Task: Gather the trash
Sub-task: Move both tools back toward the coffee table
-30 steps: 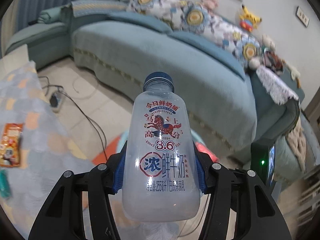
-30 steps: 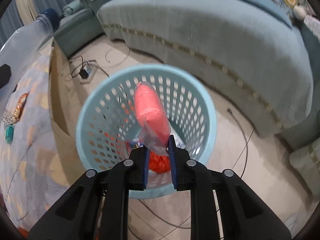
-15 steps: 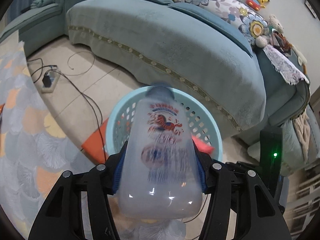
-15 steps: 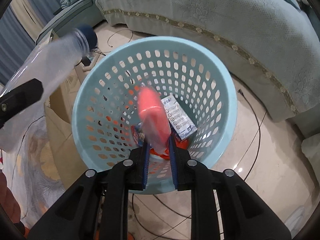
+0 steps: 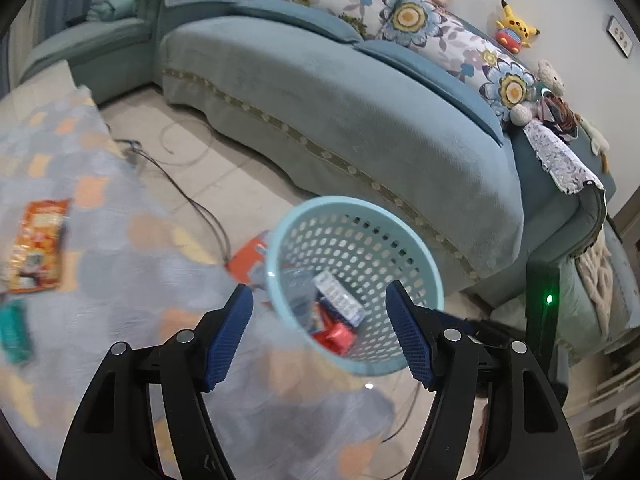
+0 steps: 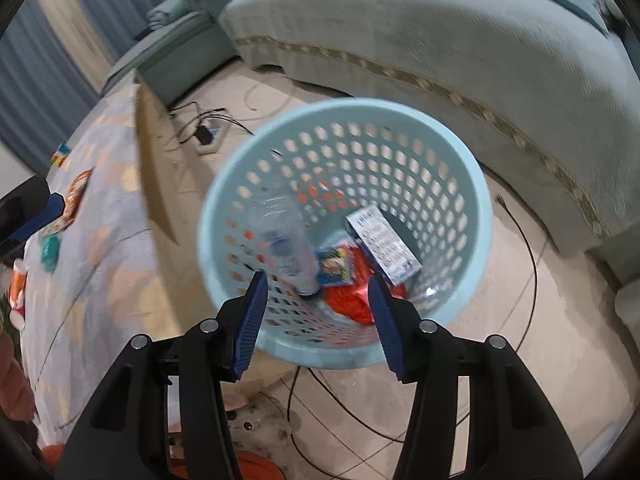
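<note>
A light blue perforated basket [image 6: 472,216] stands on the floor beside the table; it also shows in the left wrist view [image 5: 360,204]. Inside lie a clear plastic milk bottle [image 6: 286,242], a small white box [image 6: 382,246], a colourful packet [image 6: 335,266] and a red wrapper [image 6: 352,292]. My right gripper [image 6: 318,312] is open and empty just above the basket's near rim. My left gripper [image 5: 320,332] is open and empty over the table edge, next to the basket. An orange snack packet [image 5: 38,246] and a teal wrapper [image 5: 14,330] lie on the patterned tablecloth [image 5: 100,280].
A long blue sofa [image 5: 360,120] with floral cushions runs behind the basket. Cables and a power strip [image 6: 208,136] lie on the tiled floor. A black device with a green light [image 5: 548,300] stands at the right. The table's side panel [image 6: 154,184] is next to the basket.
Both grippers opened. The milk bottle left my left gripper and the red wrapper left my right gripper; both now lie in the basket. The left gripper has swung back toward the table.
</note>
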Demonstrator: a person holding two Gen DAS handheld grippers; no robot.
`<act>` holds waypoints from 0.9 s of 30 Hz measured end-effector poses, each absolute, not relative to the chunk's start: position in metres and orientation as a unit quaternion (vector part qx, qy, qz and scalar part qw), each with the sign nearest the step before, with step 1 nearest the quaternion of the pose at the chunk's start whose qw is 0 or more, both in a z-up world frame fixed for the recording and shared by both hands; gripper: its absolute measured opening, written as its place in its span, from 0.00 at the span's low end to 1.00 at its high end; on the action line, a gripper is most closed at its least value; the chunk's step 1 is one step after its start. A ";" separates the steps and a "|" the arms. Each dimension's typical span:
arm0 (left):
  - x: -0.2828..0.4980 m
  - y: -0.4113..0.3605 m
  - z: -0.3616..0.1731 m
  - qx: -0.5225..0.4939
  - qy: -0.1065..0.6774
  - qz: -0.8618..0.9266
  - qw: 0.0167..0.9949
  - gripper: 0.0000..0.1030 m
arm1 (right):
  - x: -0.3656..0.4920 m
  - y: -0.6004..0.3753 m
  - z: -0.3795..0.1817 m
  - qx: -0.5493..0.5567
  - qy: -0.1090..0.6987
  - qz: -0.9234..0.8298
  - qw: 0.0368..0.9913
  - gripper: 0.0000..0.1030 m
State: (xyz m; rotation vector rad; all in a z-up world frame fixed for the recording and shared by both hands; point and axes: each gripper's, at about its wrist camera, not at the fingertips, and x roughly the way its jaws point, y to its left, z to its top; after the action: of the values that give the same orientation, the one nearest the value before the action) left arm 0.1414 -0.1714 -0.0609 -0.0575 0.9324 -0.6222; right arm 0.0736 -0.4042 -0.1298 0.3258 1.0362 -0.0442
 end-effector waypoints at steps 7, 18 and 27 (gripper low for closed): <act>0.127 -0.097 -0.027 -0.059 0.406 -0.256 0.875 0.70 | 0.081 -0.346 -0.096 0.120 0.460 0.032 0.879 0.47; 0.099 0.068 -0.001 -0.120 0.345 -0.050 0.930 0.70 | 0.102 -0.223 -0.051 0.051 0.394 0.136 0.907 0.48; 0.079 0.196 -0.028 -0.129 0.345 0.196 0.909 0.70 | 0.121 -0.120 -0.069 0.001 0.370 0.197 0.908 0.52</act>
State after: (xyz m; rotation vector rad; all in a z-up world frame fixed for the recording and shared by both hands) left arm 0.0791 0.1961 -0.0276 -0.2669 0.7123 0.4037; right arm 0.1206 -0.1205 -0.0692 0.0015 0.7645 0.4056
